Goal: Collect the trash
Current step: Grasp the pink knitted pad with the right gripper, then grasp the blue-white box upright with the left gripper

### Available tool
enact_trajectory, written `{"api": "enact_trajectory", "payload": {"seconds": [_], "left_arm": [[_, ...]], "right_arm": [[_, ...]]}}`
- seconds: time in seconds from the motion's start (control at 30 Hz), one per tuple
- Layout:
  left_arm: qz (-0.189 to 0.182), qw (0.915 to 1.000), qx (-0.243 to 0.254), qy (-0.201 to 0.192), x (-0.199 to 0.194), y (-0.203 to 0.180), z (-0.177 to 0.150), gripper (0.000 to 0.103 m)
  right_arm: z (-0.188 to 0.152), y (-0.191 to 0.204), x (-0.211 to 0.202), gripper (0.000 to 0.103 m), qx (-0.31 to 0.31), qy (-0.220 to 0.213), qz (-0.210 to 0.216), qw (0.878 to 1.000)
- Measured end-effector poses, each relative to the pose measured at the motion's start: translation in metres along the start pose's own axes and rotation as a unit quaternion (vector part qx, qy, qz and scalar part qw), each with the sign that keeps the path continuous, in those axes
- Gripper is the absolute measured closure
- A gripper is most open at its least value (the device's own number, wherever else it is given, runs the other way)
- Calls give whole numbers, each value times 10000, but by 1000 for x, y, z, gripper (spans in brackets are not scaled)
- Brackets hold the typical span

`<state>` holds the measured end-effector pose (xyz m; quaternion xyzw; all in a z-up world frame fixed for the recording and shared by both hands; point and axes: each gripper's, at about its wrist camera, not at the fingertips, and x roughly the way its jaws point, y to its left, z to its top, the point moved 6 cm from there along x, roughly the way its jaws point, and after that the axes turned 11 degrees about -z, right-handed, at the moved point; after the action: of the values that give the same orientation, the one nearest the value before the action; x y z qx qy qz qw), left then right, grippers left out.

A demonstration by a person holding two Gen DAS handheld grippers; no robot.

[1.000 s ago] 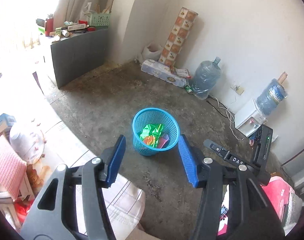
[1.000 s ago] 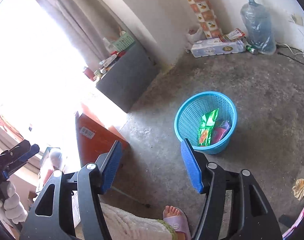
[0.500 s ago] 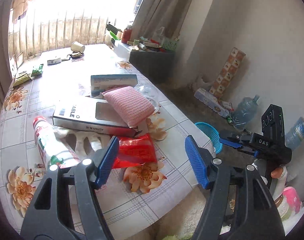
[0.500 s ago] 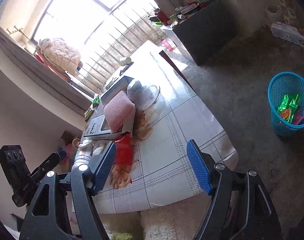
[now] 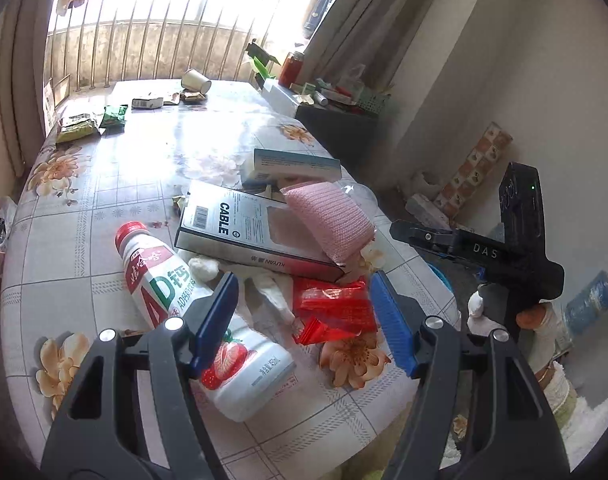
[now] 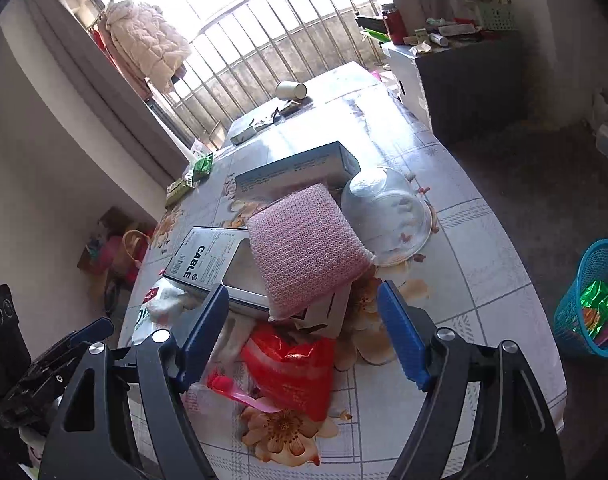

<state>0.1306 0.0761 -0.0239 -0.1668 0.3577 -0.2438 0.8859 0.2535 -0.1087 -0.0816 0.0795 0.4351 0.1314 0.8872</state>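
Trash remains on the floral table (image 5: 104, 208): a red wrapper (image 5: 333, 306) lies just in front of the CABLE box (image 5: 244, 236), touching its near edge, with a white drink bottle (image 5: 192, 316) beside the box on its left. The blue basket (image 6: 591, 300), already holding wrappers, stands on the floor well apart from the box, past the table's right edge. Step in hand: approach for the next pickup. The left gripper (image 5: 304, 316) is released, empty, above the wrapper. The right gripper (image 6: 304, 332) is empty, its jaws opening. Next move, by judgement: lower one gripper over the wrapper, close, carry to the basket.
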Motion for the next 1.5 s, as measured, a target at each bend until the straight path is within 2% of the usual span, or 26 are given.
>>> {"api": "enact_trajectory", "payload": {"seconds": [0.17, 0.3, 0.63, 0.67, 0.73, 0.97, 1.13, 1.23, 1.3, 1.5], "left_arm": [[16, 9999, -63, 87, 3, 13, 2, 39], [-16, 9998, -162, 118, 4, 20, 1, 39], [30, 9998, -98, 166, 9, 29, 14, 39], [38, 9998, -94, 158, 9, 29, 17, 39], [61, 9998, -101, 142, 10, 31, 22, 39], [48, 9997, -127, 199, 20, 30, 33, 39], [299, 9984, 404, 258, 31, 19, 56, 39], [594, 9923, 1022, 380, 47, 9, 72, 39], [827, 9836, 1518, 518, 62, 2, 83, 39], [1377, 9438, 2772, 1158, 130, -8, 99, 39]], "right_arm": [[22, 31, 32, 14, -1401, 87, -322, 9896], [35, 36, 53, 14, -1855, 301, -478, 9810], [32, 43, 87, 14, -2173, 752, -517, 9718], [32, 43, 88, 15, -2178, 755, -544, 9715], [30, 42, 88, 23, -2192, 755, -590, 9710], [28, 35, 74, 25, -1996, 584, -544, 9766], [29, 25, 45, 25, -1714, 359, -352, 9839], [27, 14, 28, 25, -1430, 309, -173, 9891], [24, 5, 16, 25, -1241, 241, -91, 9919], [17, -29, -10, 25, -607, 139, 223, 9978]]}}
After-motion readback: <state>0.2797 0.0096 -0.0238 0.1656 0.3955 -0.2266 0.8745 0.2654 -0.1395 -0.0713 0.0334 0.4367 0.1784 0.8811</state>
